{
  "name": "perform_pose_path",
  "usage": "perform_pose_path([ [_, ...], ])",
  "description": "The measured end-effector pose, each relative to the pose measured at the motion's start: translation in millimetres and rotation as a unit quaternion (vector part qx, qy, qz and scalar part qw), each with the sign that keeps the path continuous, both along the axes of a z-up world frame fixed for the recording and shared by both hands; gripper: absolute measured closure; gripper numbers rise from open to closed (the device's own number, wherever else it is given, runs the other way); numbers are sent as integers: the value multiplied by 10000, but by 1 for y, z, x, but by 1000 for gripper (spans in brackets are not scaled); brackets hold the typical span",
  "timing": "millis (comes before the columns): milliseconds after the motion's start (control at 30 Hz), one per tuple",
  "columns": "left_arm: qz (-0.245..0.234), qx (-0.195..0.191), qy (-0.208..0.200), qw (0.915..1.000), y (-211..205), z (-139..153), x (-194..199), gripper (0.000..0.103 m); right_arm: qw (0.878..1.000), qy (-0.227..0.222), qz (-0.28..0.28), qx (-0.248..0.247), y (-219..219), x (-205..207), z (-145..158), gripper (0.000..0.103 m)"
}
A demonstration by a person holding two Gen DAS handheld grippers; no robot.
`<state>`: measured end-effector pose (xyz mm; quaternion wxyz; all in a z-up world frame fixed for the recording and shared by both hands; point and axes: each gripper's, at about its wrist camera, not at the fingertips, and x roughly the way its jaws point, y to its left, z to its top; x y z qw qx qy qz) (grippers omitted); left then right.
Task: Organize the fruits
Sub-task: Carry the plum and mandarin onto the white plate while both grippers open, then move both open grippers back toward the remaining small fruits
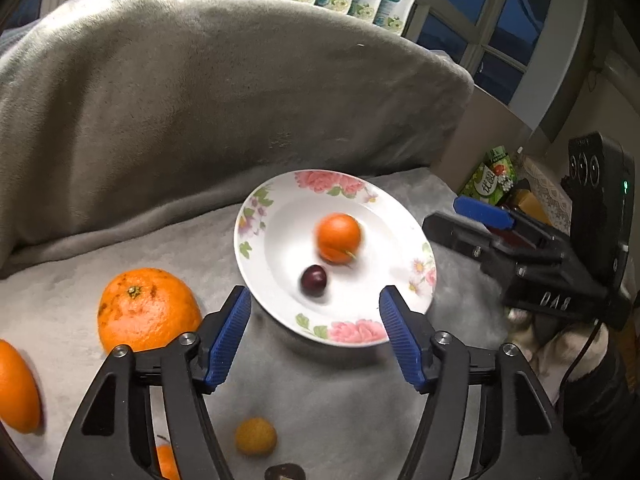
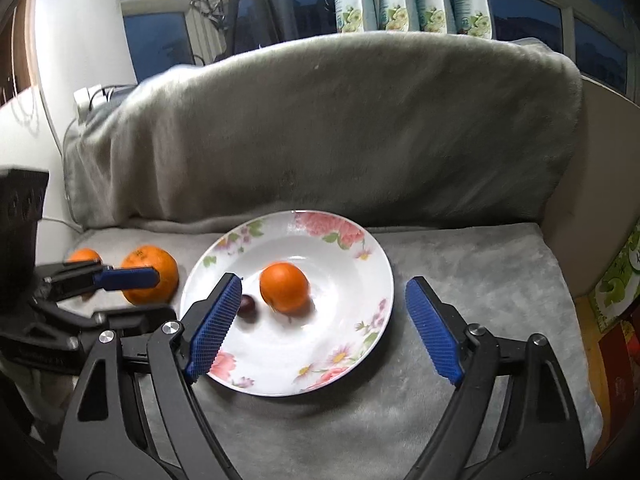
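Fruits are partly sorted: a small orange (image 1: 338, 238) and a dark cherry (image 1: 313, 280) lie in the well of the floral plate (image 1: 256, 216), the cherry just beside the orange on its near side. Both look blurred, perhaps rolling.

The left gripper (image 1: 315, 334) is spread, with nothing between its pads, over the plate's near rim. The right gripper (image 2: 324, 326) is also spread and empty, straddling the plate.

Judging by this, a drop is done and the next pick comes. Left of the plate wait a large mandarin (image 1: 148, 310) and another orange (image 1: 16, 388); nearer than the plate lie a small yellow fruit (image 1: 256, 436) and an orange piece (image 1: 167, 462).

The next move calls for spread jaws centred over one round fruit.

Letters on the right gripper's body read roughly "DAS"; the green box (image 1: 490, 178) bears Chinese print too small to read.
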<state>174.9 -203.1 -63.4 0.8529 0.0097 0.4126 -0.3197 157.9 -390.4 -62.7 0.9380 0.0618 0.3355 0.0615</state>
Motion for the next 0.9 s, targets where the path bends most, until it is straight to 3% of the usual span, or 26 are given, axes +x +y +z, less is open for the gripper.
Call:
perform_pose_path([
  [200, 93, -50, -77, 9999, 9, 7, -9, 36, 9999, -51, -35, 145, 1, -9, 10, 16],
  [567, 349, -272, -628, 9970, 55, 28, -38, 36, 9999, -63, 27, 142, 15, -29, 25, 16],
  [900, 937, -214, -443, 9944, 111, 23, -44, 36, 9995, -132, 282, 105, 40, -47, 27, 16],
])
